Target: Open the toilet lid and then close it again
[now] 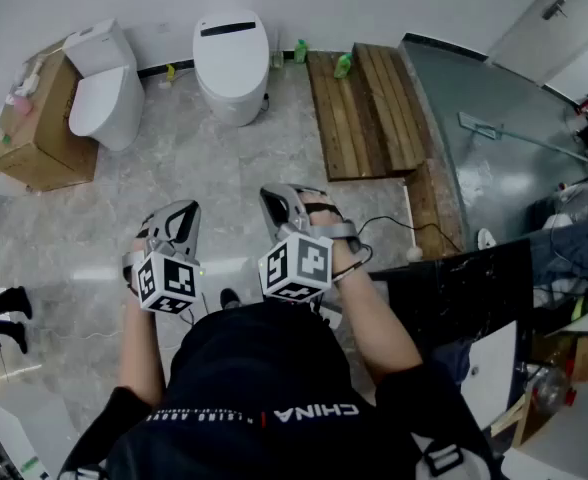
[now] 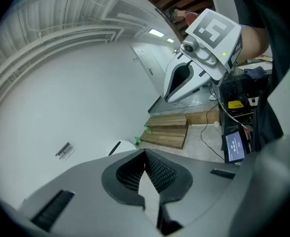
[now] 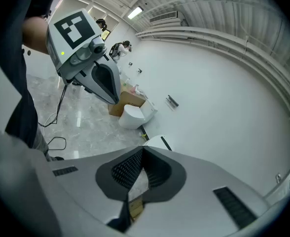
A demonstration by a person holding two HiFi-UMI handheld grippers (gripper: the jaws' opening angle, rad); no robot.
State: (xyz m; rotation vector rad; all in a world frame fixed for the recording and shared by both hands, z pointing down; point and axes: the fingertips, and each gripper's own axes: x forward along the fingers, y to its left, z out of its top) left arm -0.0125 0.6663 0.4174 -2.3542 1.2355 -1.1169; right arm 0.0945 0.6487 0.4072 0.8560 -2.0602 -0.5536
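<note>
Head camera high, looking steeply down, toilet (image 1: 232, 63) far off at frame top; both gripper cameras low, facing the wall (image 2: 61, 83), sharing that toilet just above their jaw tips, left view catching right gripper (image 2: 170, 94) upper right, right view left gripper (image 3: 114, 97) upper left.

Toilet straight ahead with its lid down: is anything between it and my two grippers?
Nothing visible. Only bare floor lies between the toilet and the left gripper and right gripper; the wooden platform sits off to the right.

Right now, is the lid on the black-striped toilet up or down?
Down: the toilet lid lies flat across the top of the toilet in the head view.
</note>
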